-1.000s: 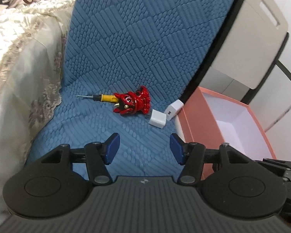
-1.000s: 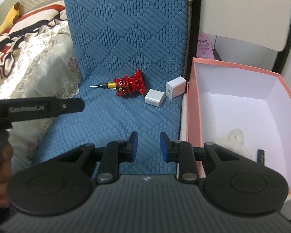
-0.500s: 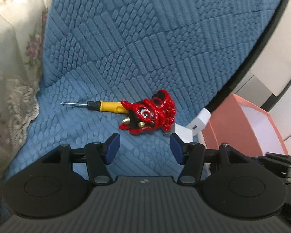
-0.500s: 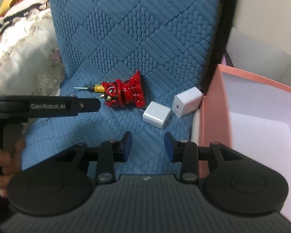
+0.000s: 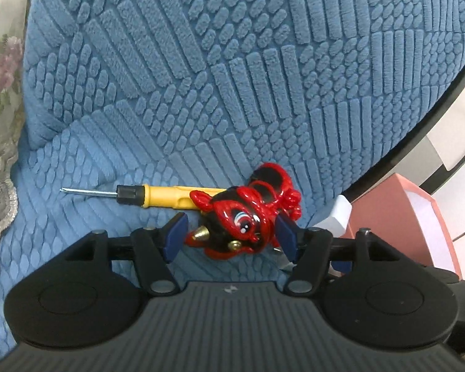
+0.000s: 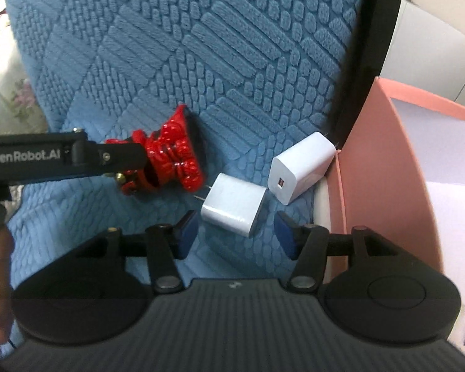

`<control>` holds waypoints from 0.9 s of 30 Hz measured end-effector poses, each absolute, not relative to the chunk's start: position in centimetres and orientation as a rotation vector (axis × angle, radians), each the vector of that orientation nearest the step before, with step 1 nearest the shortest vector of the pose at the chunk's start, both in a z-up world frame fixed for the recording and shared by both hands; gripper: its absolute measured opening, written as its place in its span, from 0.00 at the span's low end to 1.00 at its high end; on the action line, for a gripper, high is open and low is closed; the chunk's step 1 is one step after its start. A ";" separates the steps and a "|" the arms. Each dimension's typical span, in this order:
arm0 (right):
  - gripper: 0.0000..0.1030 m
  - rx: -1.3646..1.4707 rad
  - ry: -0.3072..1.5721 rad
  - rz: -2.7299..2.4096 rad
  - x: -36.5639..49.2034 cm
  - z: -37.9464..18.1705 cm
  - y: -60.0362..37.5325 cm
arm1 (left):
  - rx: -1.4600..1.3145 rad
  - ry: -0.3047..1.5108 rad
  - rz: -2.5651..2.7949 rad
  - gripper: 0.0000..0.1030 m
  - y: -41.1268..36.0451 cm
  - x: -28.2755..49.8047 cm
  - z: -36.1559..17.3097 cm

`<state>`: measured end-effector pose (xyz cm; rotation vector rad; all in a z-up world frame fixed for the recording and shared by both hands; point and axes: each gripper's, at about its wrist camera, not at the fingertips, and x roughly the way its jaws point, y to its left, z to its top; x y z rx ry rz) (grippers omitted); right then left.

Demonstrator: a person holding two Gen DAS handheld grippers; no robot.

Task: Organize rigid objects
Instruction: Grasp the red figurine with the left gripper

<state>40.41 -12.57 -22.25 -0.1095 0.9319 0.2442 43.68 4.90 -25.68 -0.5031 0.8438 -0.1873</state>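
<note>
1. Blue quilted cushion (image 5: pixel 201 62) carries all the loose things; take the pink box (image 6: pixel 387 161) at its right edge as the landmark and probable destination.
2. Left gripper (image 5: pixel 231 234) is wide open, its jaws either side of the red figurine (image 5: pixel 241 217), which lies well left of the box. The fingertips look close to its flanks, but I cannot tell if they touch. It holds nothing yet.
3. Right gripper (image 6: pixel 237 232) is also wide open and empty. The nearer white charger (image 6: pixel 234 206) lies just ahead of its tips, centred between them, long axis slanting toward the box.
4. A second charger (image 6: pixel 300 167) rests against the box wall, beyond the first.
5. A yellow screwdriver (image 5: pixel 158 196) lies behind the figurine, farthest from the box, tip pointing away from it and handle end tucked under the figurine. Closing on the figurine could drag it.
</note>
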 end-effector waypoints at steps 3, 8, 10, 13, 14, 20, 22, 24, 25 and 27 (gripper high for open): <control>0.55 -0.099 0.939 0.243 41.1 -22.9 -12.7 | -0.513 0.856 -0.207 0.66 4.9 44.2 -26.4; 0.54 -0.112 0.971 0.265 41.6 -23.7 -12.7 | -0.525 0.852 -0.236 0.66 5.1 44.7 -26.8; 0.49 -0.105 0.987 0.268 41.6 -24.2 -12.7 | -0.530 0.857 -0.249 0.66 5.0 45.0 -27.0; 0.36 -0.089 1.004 0.267 41.7 -24.5 -13.0 | -0.506 0.853 -0.251 0.65 4.6 45.0 -27.0; 0.33 -0.092 1.005 0.265 41.7 -24.6 -13.2 | -0.495 0.851 -0.250 0.65 4.4 45.1 -27.0; 0.20 -0.138 0.996 0.258 40.9 -24.3 -13.1 | -0.428 0.838 -0.227 0.61 3.3 44.4 -26.1; 0.17 -0.144 0.997 0.257 40.6 -24.3 -12.9 | -0.428 0.840 -0.222 0.58 3.3 43.9 -26.1; 0.15 -0.145 0.997 0.256 40.0 -24.1 -13.1 | -0.440 0.845 -0.200 0.58 3.6 43.3 -25.9; 0.14 -0.141 0.997 0.255 39.8 -24.1 -13.2 | -0.442 0.843 -0.188 0.58 3.8 42.8 -25.7; 0.14 -0.140 0.999 0.256 39.5 -23.7 -13.1 | -0.457 0.843 -0.177 0.58 4.5 41.6 -25.3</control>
